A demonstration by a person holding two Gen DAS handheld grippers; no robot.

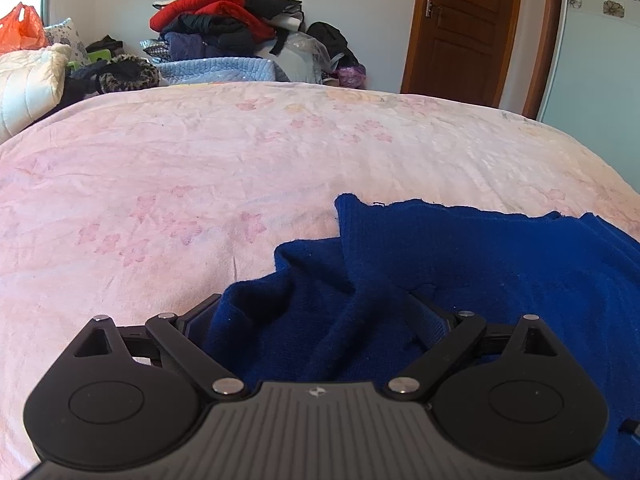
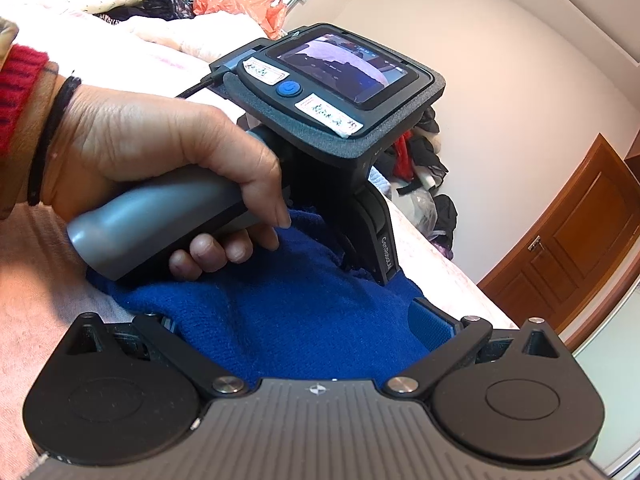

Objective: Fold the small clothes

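Mid-fold: blue knit bunched on the bed.
Both grippers' jaws stood apart astride the knit, seemingly unclamped; next, pinch an edge.

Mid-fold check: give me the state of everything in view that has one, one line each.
Blue garment: bunched and wrinkled on the bed, not folded flat.
Left gripper: open, fabric lying between its fingers.
Right gripper: open, fabric between its fingers.
Left hand: wrapped around the gripper handle.
Wooden door: shut.
Clothes pile: heaped, unfolded.
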